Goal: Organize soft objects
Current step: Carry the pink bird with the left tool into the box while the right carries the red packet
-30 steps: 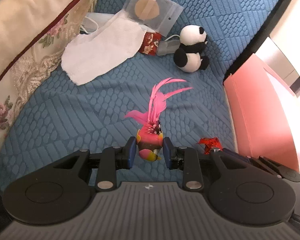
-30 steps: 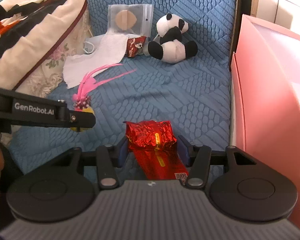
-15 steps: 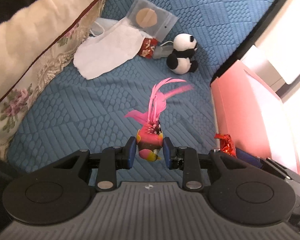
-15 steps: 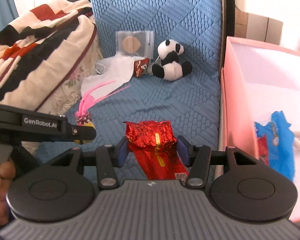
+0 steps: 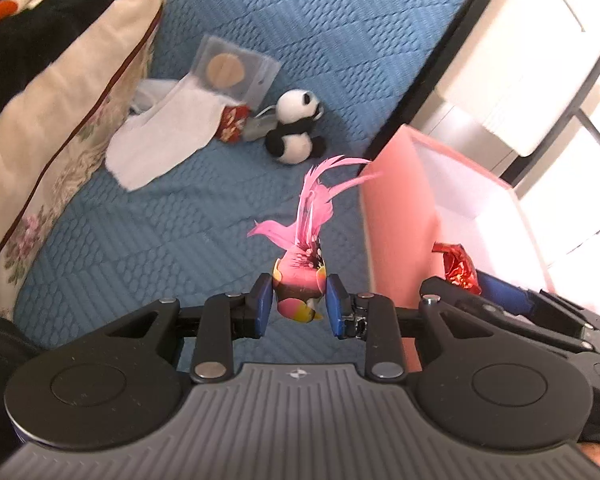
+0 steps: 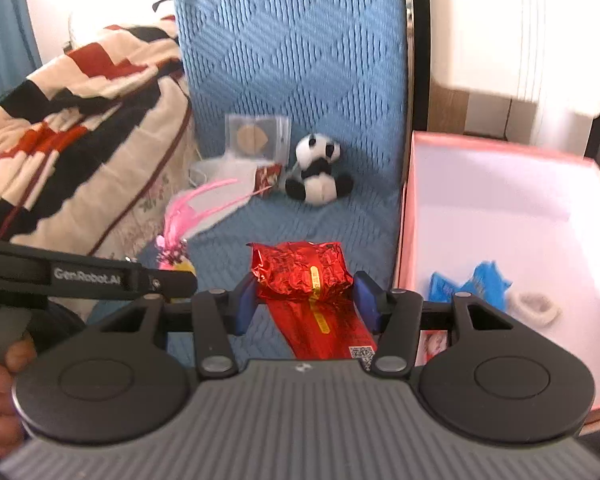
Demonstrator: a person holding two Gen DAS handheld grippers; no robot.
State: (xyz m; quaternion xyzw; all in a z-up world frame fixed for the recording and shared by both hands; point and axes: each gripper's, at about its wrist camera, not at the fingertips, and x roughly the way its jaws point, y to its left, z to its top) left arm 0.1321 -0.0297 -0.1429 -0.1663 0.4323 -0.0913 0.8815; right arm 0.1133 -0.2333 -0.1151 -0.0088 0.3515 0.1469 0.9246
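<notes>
From the pink box, I see its open top is mostly bare: only a blue packet and a white ring lie near the front of its floor, so the back half is free. Its near wall stands upright between the bed and that opening. Left of the box, a wide stretch of blue cover is bare. Far left of the box a heaped quilt blocks the way. Behind that bare stretch sit a panda, a white cloth and a clear pouch, clustered together.

Red packet's lower end hidden.
</notes>
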